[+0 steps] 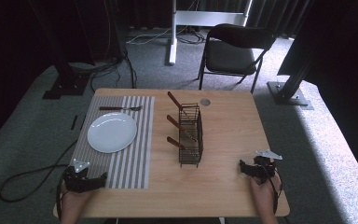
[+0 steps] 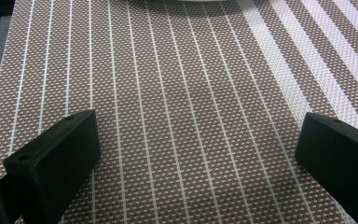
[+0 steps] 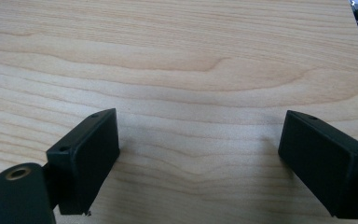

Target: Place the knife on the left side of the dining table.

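A white plate (image 1: 112,132) lies on a brown and white striped placemat (image 1: 130,158) at the table's left. A fork with a brown handle (image 1: 120,108) lies on the mat behind the plate. A dark wire cutlery basket (image 1: 190,135) stands mid-table with three wooden-handled utensils (image 1: 175,123) leaning out to its left. My left gripper (image 1: 98,181) rests open at the mat's near left corner; the left gripper view has its jaws wide apart over the mat (image 2: 182,107). My right gripper (image 1: 243,167) is open at the near right on the bare wooden table (image 3: 177,60).
A small round grey cap (image 1: 205,101) is set in the table top near its far edge. Behind the table stand a black folding chair (image 1: 233,51) and a white stand (image 1: 173,32). Cables (image 1: 28,177) trail on the floor at left.
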Tool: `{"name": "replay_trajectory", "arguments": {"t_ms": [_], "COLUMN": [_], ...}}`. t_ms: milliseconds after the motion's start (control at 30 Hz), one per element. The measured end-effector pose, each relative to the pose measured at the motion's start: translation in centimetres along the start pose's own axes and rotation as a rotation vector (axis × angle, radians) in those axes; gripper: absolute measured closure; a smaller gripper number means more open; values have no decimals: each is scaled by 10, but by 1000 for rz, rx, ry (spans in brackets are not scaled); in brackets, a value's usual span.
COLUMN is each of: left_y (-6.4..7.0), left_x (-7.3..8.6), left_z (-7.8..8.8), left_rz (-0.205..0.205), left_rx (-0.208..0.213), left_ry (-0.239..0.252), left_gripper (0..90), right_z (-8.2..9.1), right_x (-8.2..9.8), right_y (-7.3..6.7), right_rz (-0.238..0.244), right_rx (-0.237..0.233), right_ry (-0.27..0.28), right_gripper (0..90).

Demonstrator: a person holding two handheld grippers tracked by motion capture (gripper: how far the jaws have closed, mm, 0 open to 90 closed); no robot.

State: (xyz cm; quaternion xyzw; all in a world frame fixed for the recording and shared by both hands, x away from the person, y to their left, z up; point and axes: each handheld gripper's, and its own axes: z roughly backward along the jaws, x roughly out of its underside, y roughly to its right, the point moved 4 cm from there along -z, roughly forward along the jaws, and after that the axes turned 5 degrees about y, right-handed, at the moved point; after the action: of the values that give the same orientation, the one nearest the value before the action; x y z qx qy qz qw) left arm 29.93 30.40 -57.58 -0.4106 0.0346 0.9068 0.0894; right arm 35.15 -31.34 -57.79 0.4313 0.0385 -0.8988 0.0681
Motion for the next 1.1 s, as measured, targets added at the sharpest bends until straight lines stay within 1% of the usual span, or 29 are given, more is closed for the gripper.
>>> {"name": "replay_trajectory", "arguments": {"t_ms": [300,433,733,867,967,1000,1067,1100], "left_y": [0,1,2,4,5,6,8,10], "left_x": [0,0,-1,-1,-1,-2,-3,-5], "left_z": [0,1,1,4,5,7,8,9], "left_rz": [3,-3,7,4,10,0,-6,-13], "left_rx": [-4,0,-13,-1,22,21,27,23], "left_ry": [2,6,-19,-34,-40,-41,-40,-36], "left_gripper": [1,17,20,20,20,20,20,20], "right_z": [0,0,0,0,0,0,0,0], "right_x": [0,0,0,0,0,0,0,0], "right_y": [0,0,0,0,0,0,0,0], "right_rz": [-1,-1,-1,-1,-1,-2,-2,-1], "right_rx": [1,1,1,1,1,1,1,1], "right_ry": [0,0,1,0,0,0,0,0], "right_gripper": [116,116,117,116,116,117,117,116]}}
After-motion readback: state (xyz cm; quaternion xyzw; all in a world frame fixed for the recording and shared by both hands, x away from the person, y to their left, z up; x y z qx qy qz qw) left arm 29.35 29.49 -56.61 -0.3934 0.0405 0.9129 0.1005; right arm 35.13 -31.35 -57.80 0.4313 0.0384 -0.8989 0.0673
